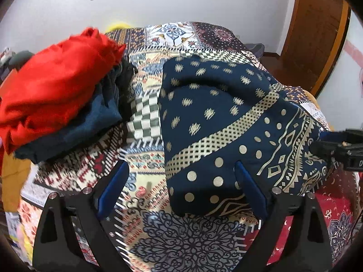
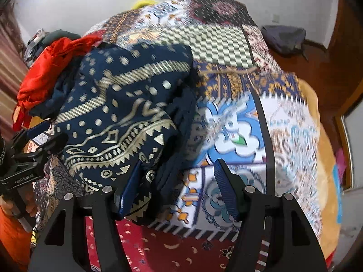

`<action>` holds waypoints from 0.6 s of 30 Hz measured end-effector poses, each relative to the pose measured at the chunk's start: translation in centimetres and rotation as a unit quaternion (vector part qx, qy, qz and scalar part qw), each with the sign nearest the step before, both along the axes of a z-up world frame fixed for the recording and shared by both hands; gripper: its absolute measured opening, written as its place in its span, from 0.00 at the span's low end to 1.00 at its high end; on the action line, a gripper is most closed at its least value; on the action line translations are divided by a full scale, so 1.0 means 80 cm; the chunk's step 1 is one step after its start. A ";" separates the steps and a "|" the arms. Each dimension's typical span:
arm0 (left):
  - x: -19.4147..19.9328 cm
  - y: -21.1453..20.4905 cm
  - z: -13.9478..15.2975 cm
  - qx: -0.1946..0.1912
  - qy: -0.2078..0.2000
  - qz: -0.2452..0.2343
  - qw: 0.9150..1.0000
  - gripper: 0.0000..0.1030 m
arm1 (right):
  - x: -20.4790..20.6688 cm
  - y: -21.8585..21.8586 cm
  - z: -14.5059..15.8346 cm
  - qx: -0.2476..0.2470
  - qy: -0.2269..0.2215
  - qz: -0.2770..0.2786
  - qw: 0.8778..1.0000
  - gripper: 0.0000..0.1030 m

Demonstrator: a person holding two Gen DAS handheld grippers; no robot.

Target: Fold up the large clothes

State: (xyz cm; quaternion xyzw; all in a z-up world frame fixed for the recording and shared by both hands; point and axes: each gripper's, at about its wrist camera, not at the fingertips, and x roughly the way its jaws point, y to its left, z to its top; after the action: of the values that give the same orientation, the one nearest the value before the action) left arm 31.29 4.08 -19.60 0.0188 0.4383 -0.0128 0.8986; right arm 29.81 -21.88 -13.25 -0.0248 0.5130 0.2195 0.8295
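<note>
Right wrist view: "GenRobot.AI" reads on the left gripper at the left edge. The folded navy garment lies on the patterned bedspread, right of a red-topped pile. Left gripper gapes wide, holding nothing. Right gripper stands half open, a navy fold between its fingers, unpinched.

Each tongs has a black frame with two wide arms, and each arm has a triangular cut-out and round silver screws near the top. The left tongs carry smooth blue pads. The fingers of the right tongs have blue pads with fine ribs. The left tongs' black body bears small white lettering. An orange sleeve shows at the edge.
</note>
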 end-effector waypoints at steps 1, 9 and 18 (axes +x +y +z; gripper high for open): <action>0.001 0.000 0.006 0.008 -0.004 -0.001 1.000 0.92 | 0.004 0.003 0.003 0.004 -0.005 0.002 1.000 0.59; 0.052 0.017 0.032 0.023 -0.018 0.011 1.000 0.92 | 0.036 0.029 0.035 0.030 -0.030 0.007 0.999 0.59; 0.143 0.031 0.006 -0.031 0.033 0.039 0.998 0.92 | 0.089 0.068 -0.002 0.022 0.007 0.029 0.999 0.59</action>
State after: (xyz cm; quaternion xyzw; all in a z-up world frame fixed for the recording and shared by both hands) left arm 42.77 6.60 -19.09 -0.0267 0.4676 0.0085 0.8835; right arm 36.95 -16.43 -13.38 -0.0199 0.5128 0.2547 0.8196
